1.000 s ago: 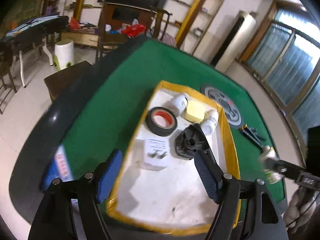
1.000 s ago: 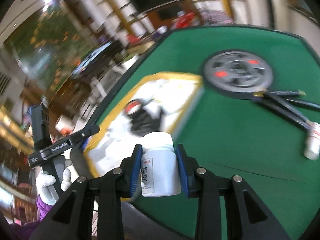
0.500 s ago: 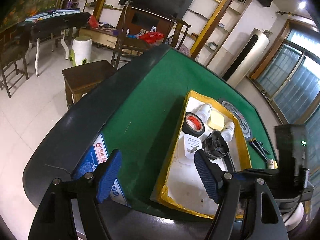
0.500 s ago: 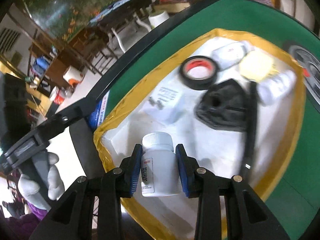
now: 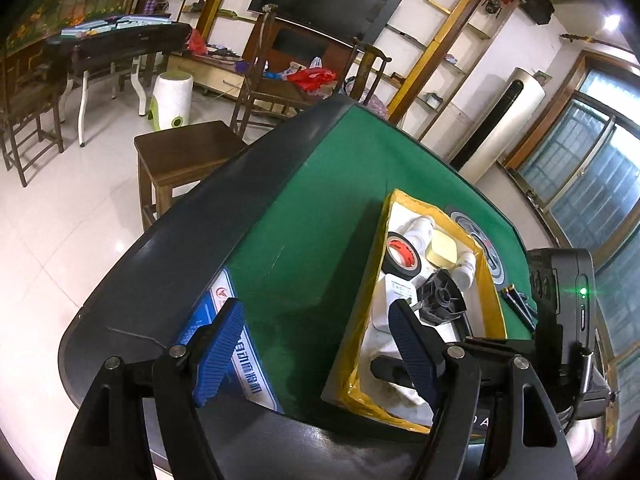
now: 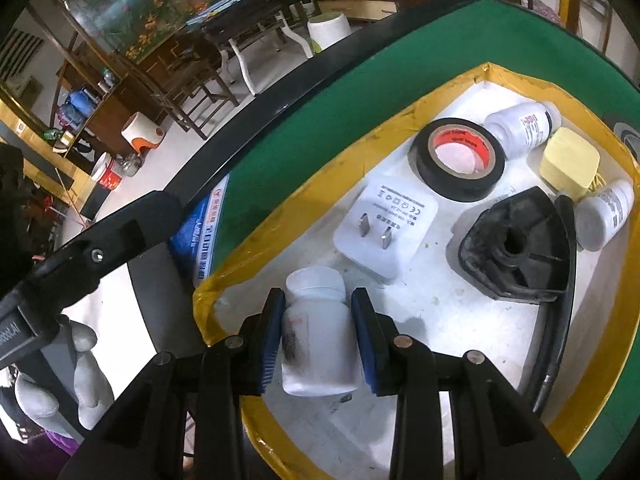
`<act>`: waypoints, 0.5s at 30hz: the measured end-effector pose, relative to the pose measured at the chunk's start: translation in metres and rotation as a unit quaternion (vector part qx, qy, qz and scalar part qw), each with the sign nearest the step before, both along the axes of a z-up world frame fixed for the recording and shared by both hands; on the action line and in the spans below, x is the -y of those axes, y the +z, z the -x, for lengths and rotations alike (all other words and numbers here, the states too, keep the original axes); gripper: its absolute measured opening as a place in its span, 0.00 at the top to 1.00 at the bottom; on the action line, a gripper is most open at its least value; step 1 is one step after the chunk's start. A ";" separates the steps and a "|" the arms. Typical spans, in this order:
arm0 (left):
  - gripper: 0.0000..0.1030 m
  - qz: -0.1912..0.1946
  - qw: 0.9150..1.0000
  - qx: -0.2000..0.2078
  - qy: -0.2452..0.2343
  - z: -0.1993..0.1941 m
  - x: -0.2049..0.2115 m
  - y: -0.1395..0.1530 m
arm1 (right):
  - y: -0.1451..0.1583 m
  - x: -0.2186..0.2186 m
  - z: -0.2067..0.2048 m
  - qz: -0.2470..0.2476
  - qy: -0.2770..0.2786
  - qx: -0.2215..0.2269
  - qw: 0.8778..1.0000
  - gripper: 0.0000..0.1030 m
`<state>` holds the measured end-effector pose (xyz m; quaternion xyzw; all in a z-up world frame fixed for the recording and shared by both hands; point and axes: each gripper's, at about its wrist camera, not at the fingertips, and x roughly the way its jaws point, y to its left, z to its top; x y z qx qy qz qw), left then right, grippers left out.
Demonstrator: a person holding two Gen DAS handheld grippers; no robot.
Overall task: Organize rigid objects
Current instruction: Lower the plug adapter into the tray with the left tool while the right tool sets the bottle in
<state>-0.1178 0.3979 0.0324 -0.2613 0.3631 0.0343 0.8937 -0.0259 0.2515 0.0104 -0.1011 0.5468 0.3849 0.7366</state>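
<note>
My right gripper (image 6: 318,312) is shut on a white pill bottle (image 6: 318,340) and holds it low over the near corner of the yellow-rimmed white tray (image 6: 280,224). In the tray lie a black tape roll (image 6: 458,158), a white plug adapter (image 6: 386,226), a black plastic part (image 6: 516,246), a yellow pad (image 6: 570,162) and two white bottles (image 6: 520,124). My left gripper (image 5: 316,348) is open and empty over the green table's near edge, left of the tray (image 5: 352,344). The right gripper's body (image 5: 560,320) shows at the right in the left wrist view.
A blue label (image 5: 236,360) is on the table's dark rim. A round grey disc (image 5: 486,246) and dark pens (image 5: 520,306) lie on the green felt beyond the tray. A wooden stool (image 5: 180,152) and chairs stand on the floor at the left.
My right gripper has carried the bottle from the green felt over into the tray and lowered it. My left gripper has pulled back and left, away from the tray.
</note>
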 end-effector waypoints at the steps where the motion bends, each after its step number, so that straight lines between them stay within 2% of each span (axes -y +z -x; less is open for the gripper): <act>1: 0.24 0.001 1.000 0.000 0.001 0.000 0.000 0.000 | 0.000 0.001 -0.001 -0.004 -0.001 -0.004 1.000 0.67; 5: 0.24 -0.001 1.000 0.002 0.001 0.001 0.001 0.002 | 0.003 0.005 0.001 -0.015 -0.002 0.000 1.000 0.63; 9: 0.24 -0.010 1.000 0.006 0.002 0.002 0.006 0.012 | 0.017 0.020 0.006 -0.035 -0.009 0.014 0.999 0.62; 13: 0.24 -0.024 1.000 0.009 -0.003 0.003 0.017 0.021 | 0.040 0.048 0.019 -0.066 -0.026 0.049 0.996 0.52; 15: 0.24 -0.030 0.999 0.009 -0.008 0.002 0.024 0.023 | 0.050 0.069 0.023 -0.084 -0.040 0.062 0.994 0.51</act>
